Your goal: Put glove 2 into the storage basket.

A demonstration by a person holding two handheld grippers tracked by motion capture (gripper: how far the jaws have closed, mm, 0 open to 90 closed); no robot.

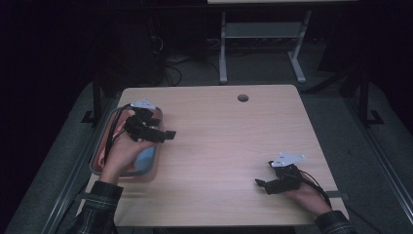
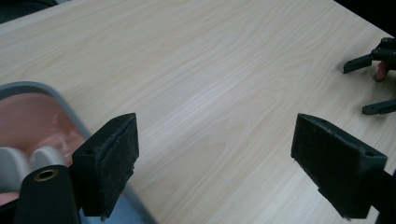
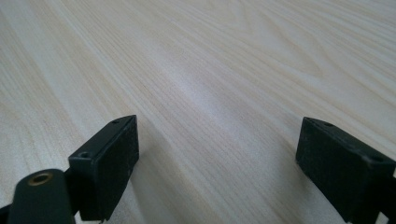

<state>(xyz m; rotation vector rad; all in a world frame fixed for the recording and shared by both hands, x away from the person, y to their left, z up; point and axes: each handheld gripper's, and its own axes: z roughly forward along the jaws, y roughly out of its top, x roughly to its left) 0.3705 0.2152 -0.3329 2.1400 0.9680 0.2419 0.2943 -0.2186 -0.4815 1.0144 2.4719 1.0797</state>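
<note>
While hovering, left tongs [image 2: 215, 163] wide open; empty.

Your left gripper [image 2: 215, 158] hangs over the bench [image 2: 201, 84] with its jaws spread wide and nothing between them but bare wood. The left jaw sits right over the grey rim of the tray [image 2: 56, 95] at the lower left corner. Inside the tray you see a pink lining and two white rounded pieces [image 2: 28, 161] side by side. Far off at the right edge, your other gripper [image 2: 376, 84] shows, jaws apart.
</note>
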